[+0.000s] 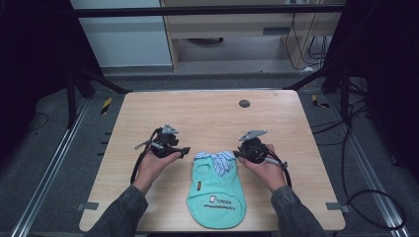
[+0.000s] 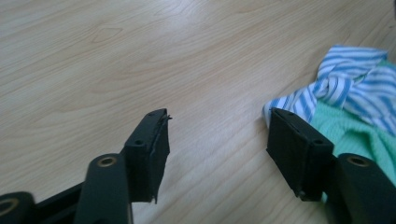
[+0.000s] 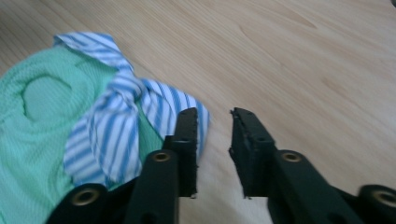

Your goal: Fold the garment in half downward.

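Left hand-held gripper [image 2: 217,135]: jaws spread wide over the light wooden surface [image 1: 207,113], holding nothing, one jaw just beside the garment's collar. Small mint-green knit garment [image 1: 216,195] with blue-and-white striped collar [image 1: 217,159]: flat near the front edge of the surface, between the two hands. Right hand-held gripper [image 3: 214,144]: jaws narrowly parted, empty, at the collar's other end.
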